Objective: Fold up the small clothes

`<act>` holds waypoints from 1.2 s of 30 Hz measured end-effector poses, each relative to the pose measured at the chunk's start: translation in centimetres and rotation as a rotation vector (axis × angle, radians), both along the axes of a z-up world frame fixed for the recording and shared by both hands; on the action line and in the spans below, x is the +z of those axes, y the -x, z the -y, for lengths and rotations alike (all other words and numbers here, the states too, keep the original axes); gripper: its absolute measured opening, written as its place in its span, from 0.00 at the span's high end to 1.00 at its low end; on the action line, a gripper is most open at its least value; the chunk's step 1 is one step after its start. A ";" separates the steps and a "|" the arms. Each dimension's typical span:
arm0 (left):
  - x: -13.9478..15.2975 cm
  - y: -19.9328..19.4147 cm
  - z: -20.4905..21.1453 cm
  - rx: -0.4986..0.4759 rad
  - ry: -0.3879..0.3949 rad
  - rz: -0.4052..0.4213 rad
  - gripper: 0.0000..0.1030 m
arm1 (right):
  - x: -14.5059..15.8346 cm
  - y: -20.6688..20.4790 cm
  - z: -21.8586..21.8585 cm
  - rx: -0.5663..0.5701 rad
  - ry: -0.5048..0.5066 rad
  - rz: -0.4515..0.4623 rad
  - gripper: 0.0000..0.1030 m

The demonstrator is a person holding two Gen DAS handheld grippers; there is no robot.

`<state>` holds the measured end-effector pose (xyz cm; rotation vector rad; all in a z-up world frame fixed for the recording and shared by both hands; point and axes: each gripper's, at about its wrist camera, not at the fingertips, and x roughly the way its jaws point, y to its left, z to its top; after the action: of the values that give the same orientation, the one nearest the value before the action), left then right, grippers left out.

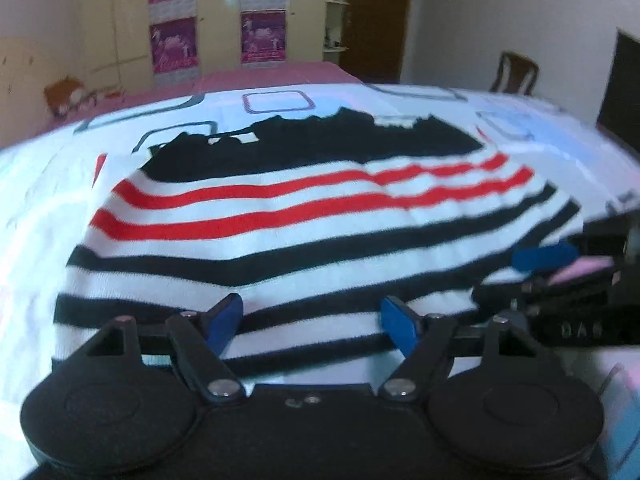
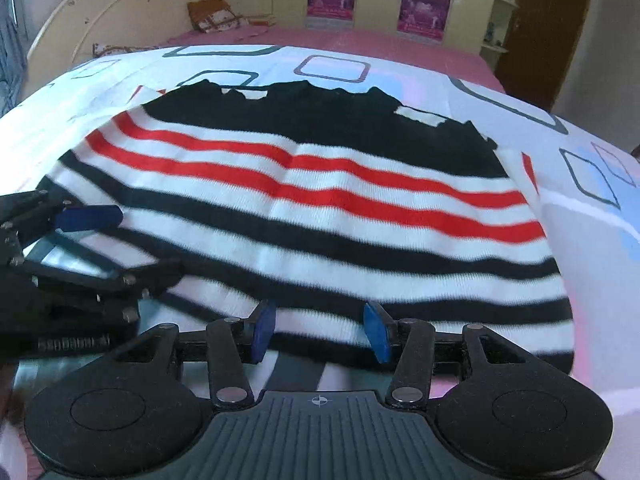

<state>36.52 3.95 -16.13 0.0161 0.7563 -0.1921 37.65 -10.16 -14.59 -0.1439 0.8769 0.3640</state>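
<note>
A small knitted garment lies flat on the bed, white with black and red stripes and a black far section. In the right wrist view the same garment fills the middle. My left gripper hovers open over the near hem, its blue pads wide apart with no cloth pinched between them. My right gripper is also open over the near hem, its pads closer together and gripping nothing. Each gripper shows in the other's view: the right gripper at the garment's right edge, the left gripper at its left edge.
The garment rests on a white sheet printed with square outlines, spread over a pink bedspread. Pillows lie by the headboard. A wardrobe with purple posters, a wooden chair and a brown door stand beyond.
</note>
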 end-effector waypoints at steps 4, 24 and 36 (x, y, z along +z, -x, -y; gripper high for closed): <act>0.8 0.1 -2.4 0.060 0.025 0.019 0.30 | 1.4 -0.1 2.3 -0.056 -0.031 0.041 0.52; 0.6 1.4 -8.4 0.139 0.065 0.003 0.35 | 0.5 -3.2 15.7 -0.236 -0.248 -0.109 0.72; 1.4 1.7 -7.9 0.146 0.044 0.011 0.33 | 1.0 -0.8 13.8 -0.259 -0.013 -0.021 0.89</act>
<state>34.86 11.87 -14.74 -0.0796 0.7393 -0.0700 38.41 -23.97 -13.62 -0.0132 0.9018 0.1299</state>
